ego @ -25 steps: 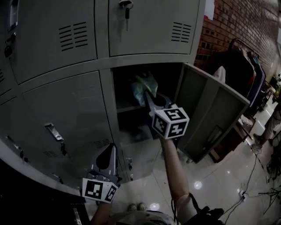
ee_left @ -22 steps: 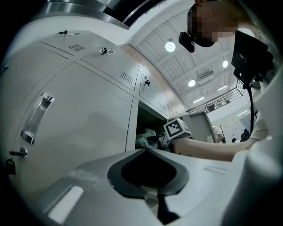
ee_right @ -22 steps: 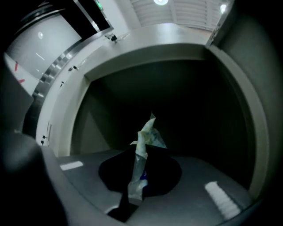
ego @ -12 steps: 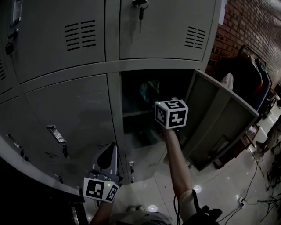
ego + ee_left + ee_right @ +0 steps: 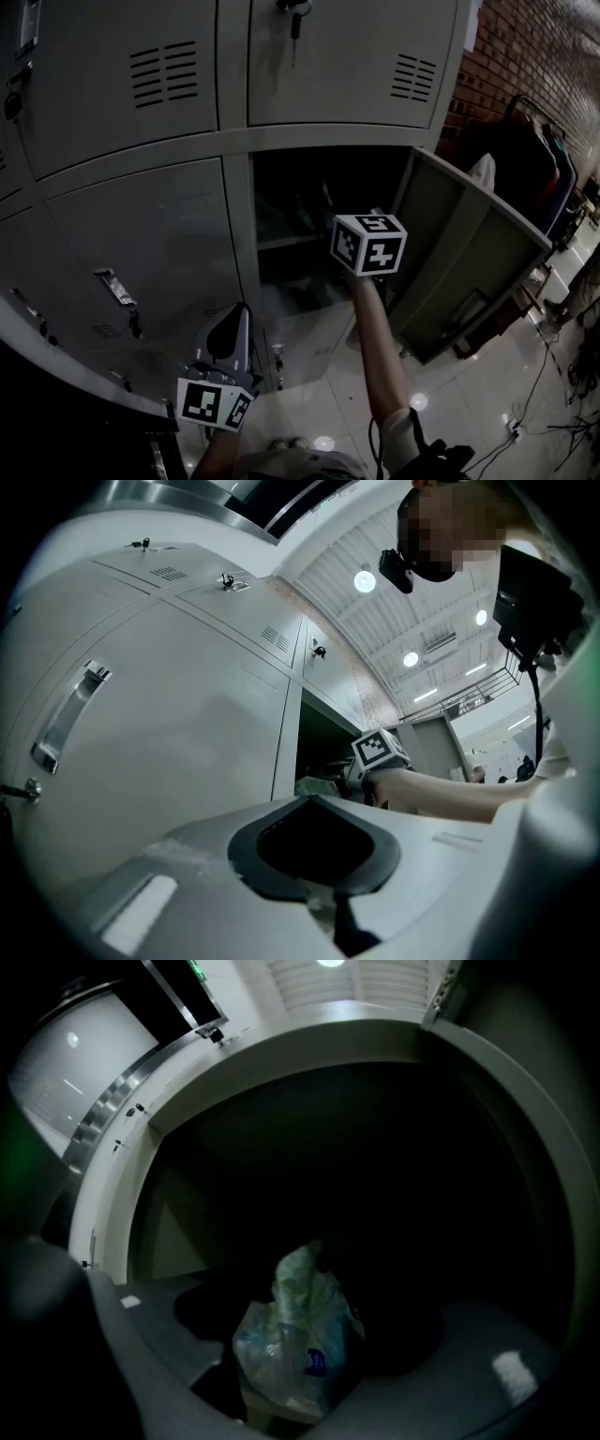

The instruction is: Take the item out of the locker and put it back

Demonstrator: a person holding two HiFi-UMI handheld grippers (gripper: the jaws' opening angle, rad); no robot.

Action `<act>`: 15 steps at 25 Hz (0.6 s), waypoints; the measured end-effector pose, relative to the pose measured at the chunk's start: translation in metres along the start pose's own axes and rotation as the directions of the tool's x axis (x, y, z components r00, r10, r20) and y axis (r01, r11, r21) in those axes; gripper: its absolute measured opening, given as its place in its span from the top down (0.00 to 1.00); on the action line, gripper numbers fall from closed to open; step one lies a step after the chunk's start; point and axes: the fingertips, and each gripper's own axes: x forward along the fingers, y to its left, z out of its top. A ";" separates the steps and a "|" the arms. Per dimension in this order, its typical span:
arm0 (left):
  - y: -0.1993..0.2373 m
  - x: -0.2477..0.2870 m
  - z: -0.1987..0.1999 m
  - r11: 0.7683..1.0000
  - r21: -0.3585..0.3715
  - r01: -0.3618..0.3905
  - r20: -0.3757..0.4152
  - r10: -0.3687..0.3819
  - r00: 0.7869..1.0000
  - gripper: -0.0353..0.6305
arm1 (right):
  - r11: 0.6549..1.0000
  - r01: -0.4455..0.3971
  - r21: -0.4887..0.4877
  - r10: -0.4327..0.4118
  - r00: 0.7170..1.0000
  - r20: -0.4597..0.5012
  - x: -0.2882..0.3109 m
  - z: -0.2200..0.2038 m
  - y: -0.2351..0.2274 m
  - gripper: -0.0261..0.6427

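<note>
While your right gripper (image 5: 328, 212) reaches level into the open locker (image 5: 241, 220), its jaws have just been opening, and they now stand well apart with the bag (image 5: 295, 1344) between them. In the right gripper view neither pad presses on the bag; it stands upright on its own deep in the dark compartment, a crumpled clear plastic bag with green at the top and a small blue label low on its front. It seems to rest on the shelf (image 5: 281, 242), though the gloom makes that hard to confirm. From your head view the bag is barely visible behind the marker cube (image 5: 367, 244), and your forearm runs from the cube down towards the bottom edge. The door (image 5: 459, 253) hangs swung out to the right of your arm, clear of it. Your left gripper (image 5: 242, 315) hangs low by the closed doors to the left of the opening, tilted a little upward, and touches nothing. Its jaws are together at the tips and hold nothing; the left gripper view looks past them to the right gripper and a corner of the bag at the opening.
</note>
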 end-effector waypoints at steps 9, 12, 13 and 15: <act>-0.010 -0.003 0.007 1.000 -0.001 0.024 0.011 -0.024 1.000 0.94 | 0.996 -0.074 0.054 0.072 0.997 0.037 -0.030 0.013 0.018 0.45; -0.015 -0.009 0.025 0.999 -0.001 0.034 0.044 -0.034 0.998 0.94 | 0.970 -0.199 0.137 0.182 0.975 0.130 -0.077 0.035 0.053 0.45; -0.017 -0.011 0.032 0.999 0.004 0.040 0.057 -0.041 0.998 0.94 | 0.965 -0.222 0.139 0.195 0.963 0.186 -0.099 0.045 0.064 0.50; -0.020 -0.012 0.044 0.998 0.015 0.054 0.078 -0.055 0.995 0.94 | 0.968 -0.228 0.105 0.188 0.937 0.294 -0.147 0.059 0.082 0.69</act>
